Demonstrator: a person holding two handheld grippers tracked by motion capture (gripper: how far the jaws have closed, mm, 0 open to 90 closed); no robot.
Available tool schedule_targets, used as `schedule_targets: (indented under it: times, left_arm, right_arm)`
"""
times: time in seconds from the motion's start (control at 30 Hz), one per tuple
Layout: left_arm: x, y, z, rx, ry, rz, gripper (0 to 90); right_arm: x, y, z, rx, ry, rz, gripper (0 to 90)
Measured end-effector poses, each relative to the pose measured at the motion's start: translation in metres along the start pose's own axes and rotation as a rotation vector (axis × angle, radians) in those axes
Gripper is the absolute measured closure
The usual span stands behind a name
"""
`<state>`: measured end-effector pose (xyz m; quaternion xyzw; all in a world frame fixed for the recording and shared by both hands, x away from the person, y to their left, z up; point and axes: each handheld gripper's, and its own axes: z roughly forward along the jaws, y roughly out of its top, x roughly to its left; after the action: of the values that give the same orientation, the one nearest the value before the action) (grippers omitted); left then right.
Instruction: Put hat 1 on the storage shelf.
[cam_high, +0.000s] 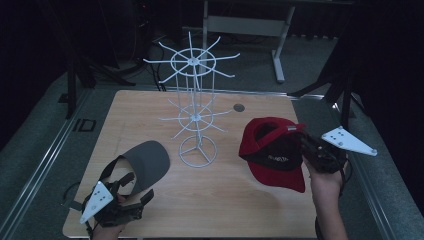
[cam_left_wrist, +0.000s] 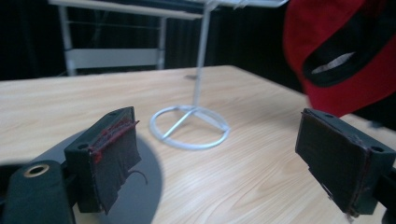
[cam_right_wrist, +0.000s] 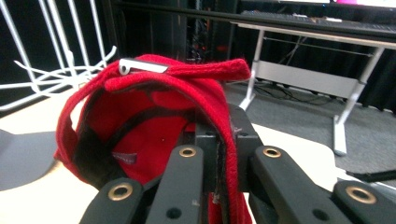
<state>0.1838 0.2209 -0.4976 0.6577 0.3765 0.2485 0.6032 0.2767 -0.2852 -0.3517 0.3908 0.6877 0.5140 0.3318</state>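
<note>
A red cap (cam_high: 274, 150) hangs above the right side of the table, its opening turned toward me. My right gripper (cam_high: 305, 147) is shut on its rim; in the right gripper view the jaws (cam_right_wrist: 219, 135) clamp the red band beside the strap and metal buckle (cam_right_wrist: 142, 66). A grey cap (cam_high: 147, 162) lies at the front left, brim pointing away. Just behind it, my left gripper (cam_high: 136, 189) stands open. In the left gripper view its jaws (cam_left_wrist: 224, 154) are wide apart with bare wood between them, and one finger (cam_left_wrist: 109, 154) hovers over the grey cap (cam_left_wrist: 144, 186).
A white wire display rack (cam_high: 195, 115) with two tiers of radiating hooks stands on a ring base (cam_left_wrist: 189, 128) mid-table, between the two caps. The wooden table (cam_high: 240, 200) has a round grommet (cam_high: 239, 107) at the back. A metal desk frame (cam_high: 250, 25) stands beyond it.
</note>
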Motion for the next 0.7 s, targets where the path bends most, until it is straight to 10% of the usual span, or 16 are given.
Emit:
schedule_targets:
  times: [0.7]
  left_arm:
    - [-0.042,0.076,0.05,-0.027,-0.145,0.165,15.1]
  right_arm:
    - [0.02,0.024,-0.02,-0.076,0.06,-0.007,85.6]
